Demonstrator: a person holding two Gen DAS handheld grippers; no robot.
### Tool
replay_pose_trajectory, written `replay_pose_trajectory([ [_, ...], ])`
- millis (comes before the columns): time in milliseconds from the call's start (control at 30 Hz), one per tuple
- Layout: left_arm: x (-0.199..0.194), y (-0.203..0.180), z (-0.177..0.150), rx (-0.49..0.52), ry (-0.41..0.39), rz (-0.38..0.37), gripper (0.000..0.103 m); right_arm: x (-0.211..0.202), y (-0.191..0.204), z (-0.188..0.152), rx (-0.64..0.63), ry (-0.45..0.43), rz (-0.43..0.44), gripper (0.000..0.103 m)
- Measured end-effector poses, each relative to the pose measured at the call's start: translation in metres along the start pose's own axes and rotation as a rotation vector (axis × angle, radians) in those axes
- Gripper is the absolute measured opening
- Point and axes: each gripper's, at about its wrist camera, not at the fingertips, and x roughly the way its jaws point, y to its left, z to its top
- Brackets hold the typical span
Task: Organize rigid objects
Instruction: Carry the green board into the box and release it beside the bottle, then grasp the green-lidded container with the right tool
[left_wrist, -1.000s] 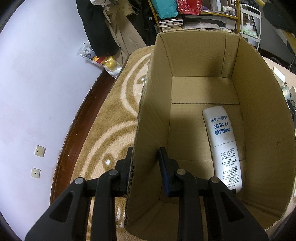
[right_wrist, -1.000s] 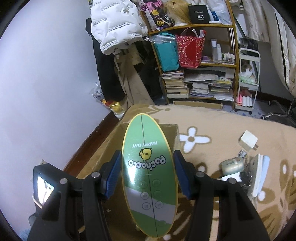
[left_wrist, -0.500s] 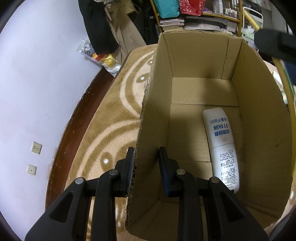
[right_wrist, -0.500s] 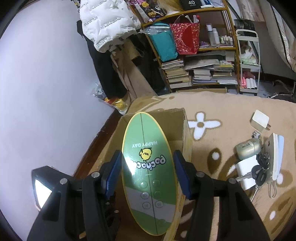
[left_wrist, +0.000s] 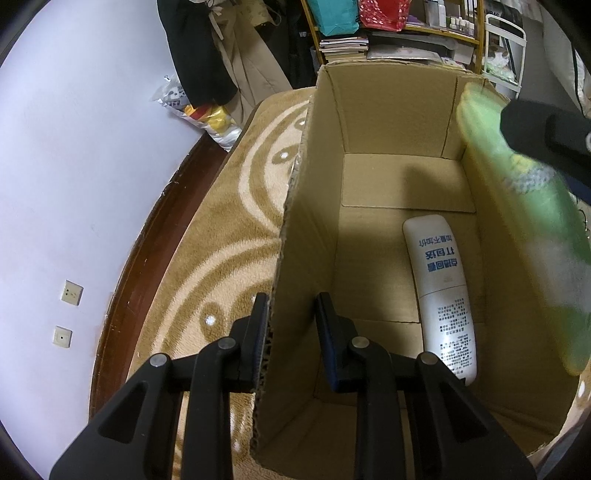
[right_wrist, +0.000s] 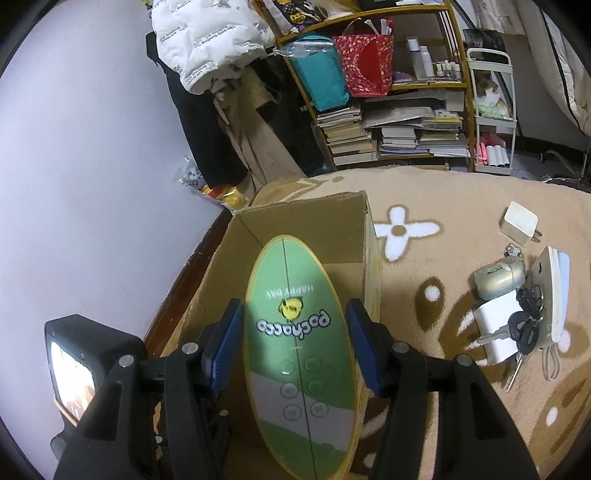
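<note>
An open cardboard box (left_wrist: 399, 110) stands on the rug, and a white bottle with blue print (left_wrist: 439, 295) lies on its floor. My left gripper (left_wrist: 290, 314) is shut on the box's left wall, with one finger outside and one inside. My right gripper (right_wrist: 295, 325) is shut on a green oval Pochacco board (right_wrist: 299, 332), held lengthwise between the fingers. The board hangs over the box (right_wrist: 306, 218), near its right wall. In the left wrist view the green board (left_wrist: 546, 229) shows blurred above the box's right rim.
On the rug (right_wrist: 443, 192) to the right of the box lie a white charger (right_wrist: 521, 223), a silver case (right_wrist: 498, 277), a white adapter (right_wrist: 496, 325) and keys (right_wrist: 524, 328). A bookshelf (right_wrist: 391, 129) and hanging clothes stand behind. A wall runs along the left.
My right gripper has carried the green board forward and down over the box, so it now shows at the right of the left wrist view. The left gripper keeps its hold on the wall.
</note>
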Motion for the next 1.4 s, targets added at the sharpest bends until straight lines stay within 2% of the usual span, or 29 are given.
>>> replay_pose_trajectory([
  [133,0.000,0.001,0.001,0.001,0.000,0.002,0.024,-0.007,-0.005,0.002,-0.014,-0.011,-0.030,0.078],
  [233,0.000,0.000,0.000,0.004,-0.001,0.009,0.024,-0.014,-0.012,0.006,0.006,-0.026,-0.028,0.085],
  [367,0.000,-0.002,-0.001,0.007,-0.001,0.010,0.024,-0.024,-0.021,0.015,-0.006,-0.051,-0.060,0.103],
  [533,0.001,-0.001,-0.001,0.001,0.002,0.007,0.024,-0.028,-0.032,0.026,-0.041,-0.080,-0.137,0.103],
  [733,0.001,-0.002,0.000,0.009,-0.001,0.014,0.024,-0.019,-0.057,0.040,-0.100,-0.100,-0.277,0.103],
  [867,0.001,-0.004,-0.001,0.018,-0.006,0.020,0.025,-0.006,-0.076,0.044,-0.125,-0.078,-0.333,0.103],
  [1167,0.001,-0.005,0.000,0.016,-0.005,0.021,0.025,0.030,-0.115,0.038,-0.120,0.017,-0.375,0.103],
  [1233,0.001,-0.006,-0.001,0.024,-0.009,0.025,0.025,0.038,-0.121,0.036,-0.115,0.042,-0.383,0.101],
  [1333,0.001,-0.005,-0.001,0.025,-0.009,0.026,0.025,0.049,-0.126,0.034,-0.128,0.059,-0.445,0.099],
  [1400,0.001,-0.005,-0.001,0.026,-0.011,0.025,0.025,0.057,-0.129,0.031,-0.135,0.085,-0.469,0.094],
])
